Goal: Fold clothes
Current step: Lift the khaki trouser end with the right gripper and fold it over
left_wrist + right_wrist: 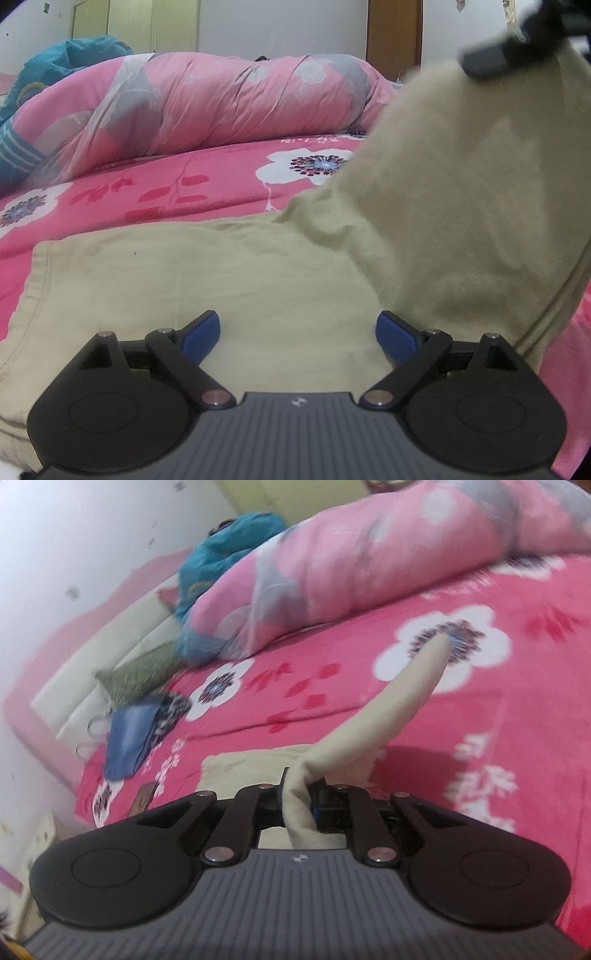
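A beige garment (pixel 229 280) lies partly flat on the pink flowered bed (pixel 166 192). The right gripper (pixel 301 794) has its fingers clamped on a bunched fold of the cloth, raising that side clear of the bed. The left gripper (pixel 297 334) sits low over the flat part, fingers (pixel 201 334) spread wide and empty. A rolled pink quilt (pixel 221 99) lies behind.
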`<state>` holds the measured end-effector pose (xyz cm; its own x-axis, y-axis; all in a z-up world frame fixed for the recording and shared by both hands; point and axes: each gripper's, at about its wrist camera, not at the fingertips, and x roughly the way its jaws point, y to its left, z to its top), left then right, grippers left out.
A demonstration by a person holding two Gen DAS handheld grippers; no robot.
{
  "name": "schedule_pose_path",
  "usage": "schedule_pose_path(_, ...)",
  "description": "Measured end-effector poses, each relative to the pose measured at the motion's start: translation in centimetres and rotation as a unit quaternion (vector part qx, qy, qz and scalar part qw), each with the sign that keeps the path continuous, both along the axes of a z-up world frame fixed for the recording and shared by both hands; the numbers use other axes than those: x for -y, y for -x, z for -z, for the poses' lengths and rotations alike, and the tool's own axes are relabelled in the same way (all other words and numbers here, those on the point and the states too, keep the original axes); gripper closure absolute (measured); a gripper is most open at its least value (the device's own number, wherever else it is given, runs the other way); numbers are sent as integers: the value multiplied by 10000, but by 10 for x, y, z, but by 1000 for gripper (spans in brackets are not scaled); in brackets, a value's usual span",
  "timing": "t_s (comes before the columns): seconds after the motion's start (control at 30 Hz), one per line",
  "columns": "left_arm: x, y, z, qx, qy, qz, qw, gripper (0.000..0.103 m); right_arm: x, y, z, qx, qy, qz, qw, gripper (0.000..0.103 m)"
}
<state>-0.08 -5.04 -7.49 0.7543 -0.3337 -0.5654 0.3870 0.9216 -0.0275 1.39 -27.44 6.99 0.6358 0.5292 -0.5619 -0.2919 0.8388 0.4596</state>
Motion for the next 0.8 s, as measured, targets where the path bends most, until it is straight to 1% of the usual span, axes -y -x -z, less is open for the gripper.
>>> schedule_pose_path(0.17, -6, -2, 0, -7, 213, 49, 9998, 10, -55, -9, -19, 38, 484, -451, 9978, 96)
schedule_pose_path(0.27, -15, -2, -2, -31, 476, 96, 9988, 11, -83, -13, -26, 45, 700, -641, 9955, 96)
schedule_pose_path(0.3, -23, 0, -3, -30, 670, 90, 9977, 12, -91, -15, -28, 53, 758, -693, 9947, 96)
schedule_pose_path(0.33, -36, 5, -7, 19, 952, -45, 9954, 18, -98, -17, -31, 65, 797, -730, 9941, 96)
schedule_pose_path(0.37, -50, 10, -11, 74, 1242, -193, 9920, 20, -105, -19, -33, 68, 826, -768, 9936, 96)
schedule_pose_path(0.4, -64, 16, -15, 129, 1531, -340, 9875, 20, -111, -22, -32, 44, 826, -806, 9933, 96)
schedule_pose_path(0.47, -97, 27, -22, 243, 1979, -434, 9790, 19, -122, -28, -32, -4, 826, -883, 9927, 96)
schedule_pose_path(0.5, -111, 33, -24, 301, 2039, -519, 9771, 19, -128, -31, -32, -29, 826, -921, 9923, 96)
schedule_pose_path(0.57, -136, 45, -25, 407, 1964, -731, 9770, 19, -145, -40, -27, -111, 771, -1028, 9916, 96)
schedule_pose_path(0.63, -159, 52, -25, 419, 1944, -896, 9759, 20, -163, -49, -19, -206, 688, -1142, 9909, 96)
schedule_pose_path(0.73, -193, 64, -18, 370, 2118, -1169, 9696, 20, -195, -63, 3, -375, 621, -1322, 9886, 96)
schedule_pose_path(0.8, -208, 65, -12, 258, 2275, -1248, 9654, 20, -218, -71, 21, -508, 616, -1422, 9866, 96)
